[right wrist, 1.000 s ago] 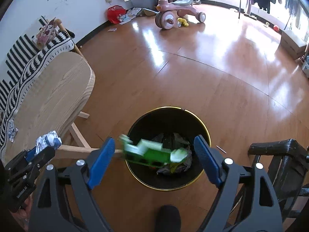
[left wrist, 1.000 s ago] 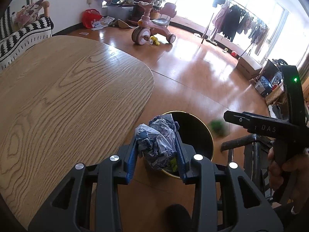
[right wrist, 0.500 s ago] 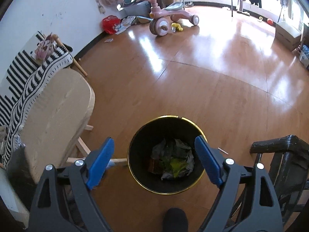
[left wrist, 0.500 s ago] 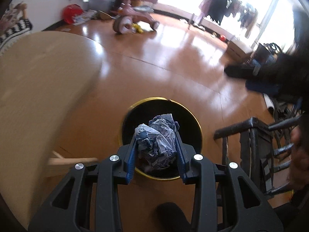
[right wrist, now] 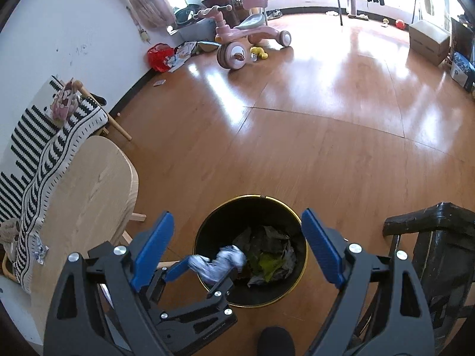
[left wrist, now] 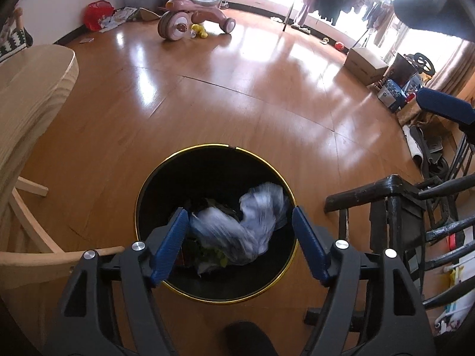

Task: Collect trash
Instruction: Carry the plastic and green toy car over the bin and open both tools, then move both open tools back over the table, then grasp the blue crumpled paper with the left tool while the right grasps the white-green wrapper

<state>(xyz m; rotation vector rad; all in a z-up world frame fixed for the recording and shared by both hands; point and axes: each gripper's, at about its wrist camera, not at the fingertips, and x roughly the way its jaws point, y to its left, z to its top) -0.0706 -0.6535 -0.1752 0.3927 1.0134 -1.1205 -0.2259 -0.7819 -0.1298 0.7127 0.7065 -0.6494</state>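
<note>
A black bin with a gold rim [left wrist: 148, 184] stands on the wooden floor below both grippers; it also shows in the right wrist view [right wrist: 225, 207]. My left gripper [left wrist: 240, 243] is open above it, and a crumpled blue-white wrapper [left wrist: 246, 231] falls blurred between its fingers into the bin. From the right wrist view the same wrapper [right wrist: 216, 262] is at the bin's left rim beside the left gripper [right wrist: 204, 279]. My right gripper [right wrist: 237, 249] is open and empty above the bin. Green and dark trash [right wrist: 270, 262] lies inside.
A light wooden table [right wrist: 89, 190] with a striped cloth [right wrist: 38, 154] and a small wrapper [right wrist: 40, 250] is at left. A black metal chair [left wrist: 400, 207] stands right of the bin. A pink tricycle [left wrist: 190, 14] and boxes [left wrist: 365, 62] are far back.
My left gripper opened and let go of the crumpled wrapper, which now drops into the bin. The right gripper rose a little and stays open; its green item lies in the bin.
</note>
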